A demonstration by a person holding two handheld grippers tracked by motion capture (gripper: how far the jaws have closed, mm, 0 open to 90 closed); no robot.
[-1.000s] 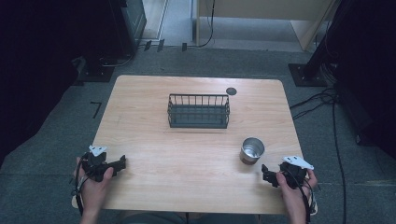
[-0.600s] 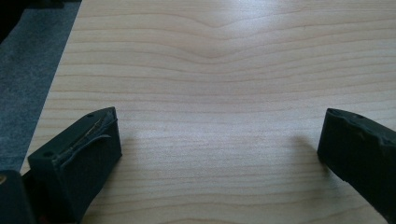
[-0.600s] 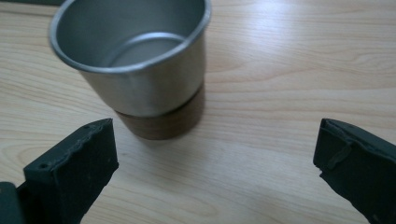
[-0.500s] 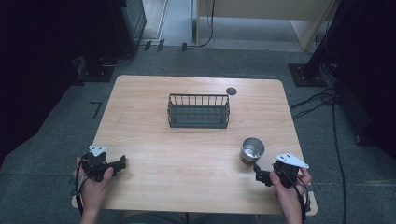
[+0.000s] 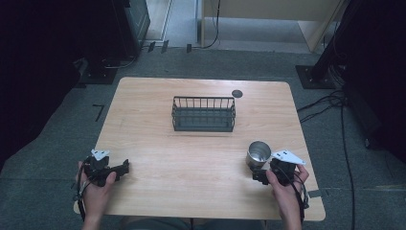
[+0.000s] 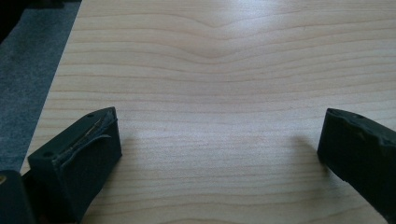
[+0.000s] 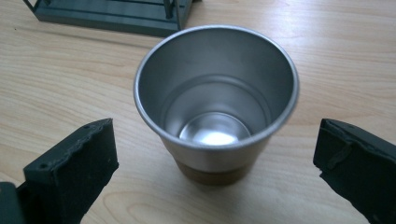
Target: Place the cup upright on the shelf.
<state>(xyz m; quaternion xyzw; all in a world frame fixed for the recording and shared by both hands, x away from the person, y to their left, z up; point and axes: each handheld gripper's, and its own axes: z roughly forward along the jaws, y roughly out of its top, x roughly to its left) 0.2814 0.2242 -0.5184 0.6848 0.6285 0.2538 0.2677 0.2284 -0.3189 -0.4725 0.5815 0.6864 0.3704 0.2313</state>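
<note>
Cup [image 7: 215,100] stands upright between the released right tool [image 7: 215,154] (left tool [image 6: 219,154] also released).

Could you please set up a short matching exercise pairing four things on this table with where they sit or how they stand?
Things:
1. metal cup
2. wire basket
3. left gripper
4. dark round disc

Descriptions:
A. far side of the table, right of the basket
B. upright and empty, between open jaws
C. middle of the table, toward the far side
D. open over bare wood

Pairs: 1-B, 2-C, 3-D, 4-A
</note>
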